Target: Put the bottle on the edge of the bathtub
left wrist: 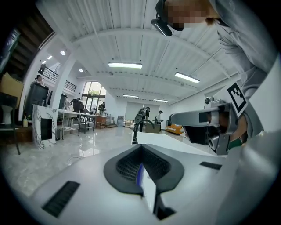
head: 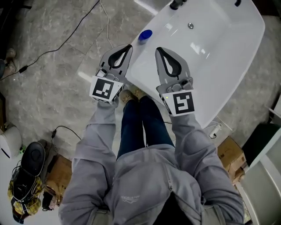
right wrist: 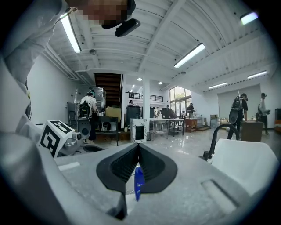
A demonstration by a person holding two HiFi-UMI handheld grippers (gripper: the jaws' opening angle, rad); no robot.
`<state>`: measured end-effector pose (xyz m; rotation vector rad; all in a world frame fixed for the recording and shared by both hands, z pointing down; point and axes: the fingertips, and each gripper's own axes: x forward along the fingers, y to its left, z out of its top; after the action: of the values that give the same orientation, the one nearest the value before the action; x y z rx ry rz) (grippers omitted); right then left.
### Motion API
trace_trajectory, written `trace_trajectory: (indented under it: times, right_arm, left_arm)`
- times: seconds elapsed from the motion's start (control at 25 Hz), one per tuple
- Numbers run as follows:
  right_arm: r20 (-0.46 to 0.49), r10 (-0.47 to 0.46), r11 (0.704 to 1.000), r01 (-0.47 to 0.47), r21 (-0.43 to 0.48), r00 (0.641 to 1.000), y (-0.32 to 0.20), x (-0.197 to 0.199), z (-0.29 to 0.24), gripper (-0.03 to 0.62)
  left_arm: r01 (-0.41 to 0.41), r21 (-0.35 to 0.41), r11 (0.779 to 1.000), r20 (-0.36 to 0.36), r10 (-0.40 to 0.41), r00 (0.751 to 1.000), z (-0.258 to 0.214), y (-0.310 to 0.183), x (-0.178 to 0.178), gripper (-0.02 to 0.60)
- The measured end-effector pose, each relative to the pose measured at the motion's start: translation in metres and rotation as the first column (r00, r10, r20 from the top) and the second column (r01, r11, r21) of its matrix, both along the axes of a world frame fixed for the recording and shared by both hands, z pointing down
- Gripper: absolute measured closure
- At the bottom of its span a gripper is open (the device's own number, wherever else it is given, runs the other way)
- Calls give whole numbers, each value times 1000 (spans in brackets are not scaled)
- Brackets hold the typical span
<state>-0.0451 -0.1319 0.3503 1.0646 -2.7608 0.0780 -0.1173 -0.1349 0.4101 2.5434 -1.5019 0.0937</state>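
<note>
A blue-capped bottle (head: 145, 35) stands on the near left rim of the white bathtub (head: 219, 52). My left gripper (head: 127, 46) is shut and empty, held just short of the rim, below and left of the bottle. Beside it my right gripper (head: 158, 49) is also shut and empty, over the tub's near rim. In the left gripper view the jaws of the left gripper (left wrist: 141, 146) meet at the tips, and a blue sliver of the bottle (left wrist: 139, 175) shows through the slit. The right gripper (right wrist: 138, 144) shows the same blue sliver (right wrist: 138, 182).
A black faucet (head: 178, 4) and a drain (head: 190, 26) are at the tub's far end. Black cables (head: 66, 39) run over the marble floor. Cardboard boxes (head: 230, 154) stand at right, a bag and shoes (head: 28, 176) at lower left. Tables and people fill the hall beyond.
</note>
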Motion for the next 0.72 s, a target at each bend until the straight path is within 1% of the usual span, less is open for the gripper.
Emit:
trace_trajectory:
  times: [0.12, 0.2, 0.32, 0.52, 0.72]
  right_arm:
    - [8, 5, 1000, -5, 14, 1000, 6, 3, -30, 591]
    - [-12, 1, 1000, 0, 27, 1000, 12, 8, -47, 591]
    - [-23, 3, 999, -2, 33, 1000, 19, 14, -70, 591]
    - [2, 9, 999, -9, 37, 1000, 34, 17, -119, 591]
    - [3, -34, 992, 34, 118, 999, 57, 12, -174, 591]
  left_arm:
    - [24, 2, 1000, -8, -24, 1000, -35, 12, 6, 577]
    - [40, -5, 999, -6, -40, 999, -59, 22, 8, 577]
    - [60, 11, 998, -13, -60, 998, -94, 36, 9, 577]
    - [138, 42, 989, 7, -139, 990, -152, 59, -2, 577]
    - [219, 65, 974, -60, -215, 975, -215, 88, -16, 577]
